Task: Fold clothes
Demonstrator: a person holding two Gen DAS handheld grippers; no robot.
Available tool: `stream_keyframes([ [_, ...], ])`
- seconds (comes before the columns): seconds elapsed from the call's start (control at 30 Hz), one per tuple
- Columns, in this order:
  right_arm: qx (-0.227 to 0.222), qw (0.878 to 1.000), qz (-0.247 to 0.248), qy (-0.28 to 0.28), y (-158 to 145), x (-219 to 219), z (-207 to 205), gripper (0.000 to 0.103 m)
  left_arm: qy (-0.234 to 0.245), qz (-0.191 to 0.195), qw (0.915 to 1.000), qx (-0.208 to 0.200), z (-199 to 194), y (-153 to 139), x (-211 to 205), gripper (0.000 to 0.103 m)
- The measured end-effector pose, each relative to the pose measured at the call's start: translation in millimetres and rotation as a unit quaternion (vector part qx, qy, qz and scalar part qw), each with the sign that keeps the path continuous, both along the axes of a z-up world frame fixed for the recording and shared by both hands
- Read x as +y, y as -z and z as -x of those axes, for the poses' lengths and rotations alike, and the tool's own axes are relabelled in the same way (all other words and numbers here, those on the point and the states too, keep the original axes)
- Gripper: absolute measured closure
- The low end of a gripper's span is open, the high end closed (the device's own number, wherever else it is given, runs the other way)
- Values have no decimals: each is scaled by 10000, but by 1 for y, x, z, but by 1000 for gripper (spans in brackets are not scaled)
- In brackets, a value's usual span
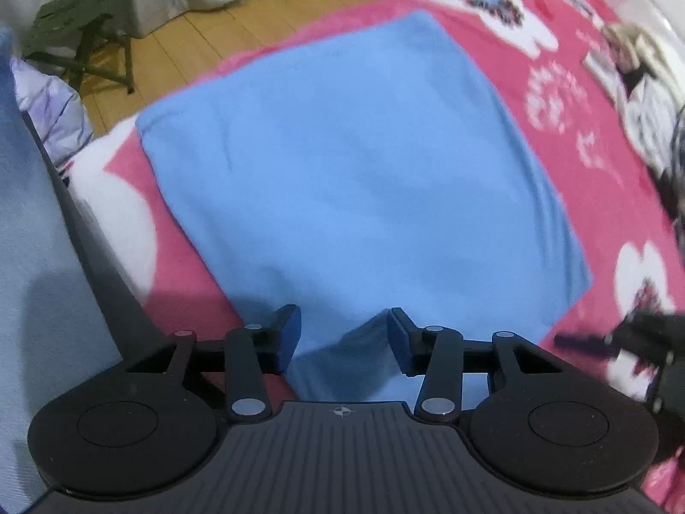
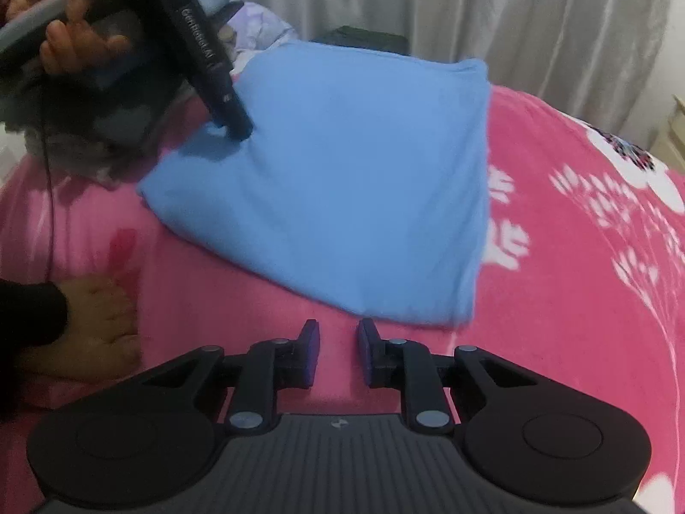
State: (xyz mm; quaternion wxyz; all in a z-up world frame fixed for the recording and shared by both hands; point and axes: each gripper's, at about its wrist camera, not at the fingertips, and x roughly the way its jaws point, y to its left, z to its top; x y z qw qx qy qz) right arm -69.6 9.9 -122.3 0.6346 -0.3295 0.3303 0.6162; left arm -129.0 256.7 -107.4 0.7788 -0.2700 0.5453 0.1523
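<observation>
Lying between the spread left fingers [image 1: 343,338], blue cloth [image 1: 364,180]; right fingers [image 2: 338,351] parted, empty, just short.

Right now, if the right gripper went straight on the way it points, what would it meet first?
Probably the near corner of the folded light blue garment. The right gripper is open and empty over the pink floral bedspread, and only a short strip of bedspread lies between; its height above is unclear.
</observation>
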Motion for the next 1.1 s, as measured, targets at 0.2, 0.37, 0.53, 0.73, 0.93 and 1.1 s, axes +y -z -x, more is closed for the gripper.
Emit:
stream_keyframes([
  [0.2, 435, 9887, -1224, -750, -25, 36, 37, 82, -283, -55, 9990, -352, 0, -18, 19, 56],
  [0.37, 840, 9819, -1304, -1089, 0, 87, 57, 82, -517, -284, 9965, -587, 0, -30, 38, 55],
  [0.53, 1362, 9739, -644, -1699, 13, 89, 73, 82, -547, -385, 9957, -648, 1, -34, 55, 55],
  [0.73, 1116, 9843, -902, -1025, 1, 110, 62, 82, -575, -428, 9949, -712, 0, -31, 61, 56],
  [0.93, 1800, 9718, -462, -1453, 14, 120, 76, 83, -114, -655, 9955, -669, -2, -27, 52, 56],
  [1.1, 1767, 9778, -939, -620, -7, 105, 22, 82, 84, -950, 9945, -422, -5, -17, 48, 56],
])
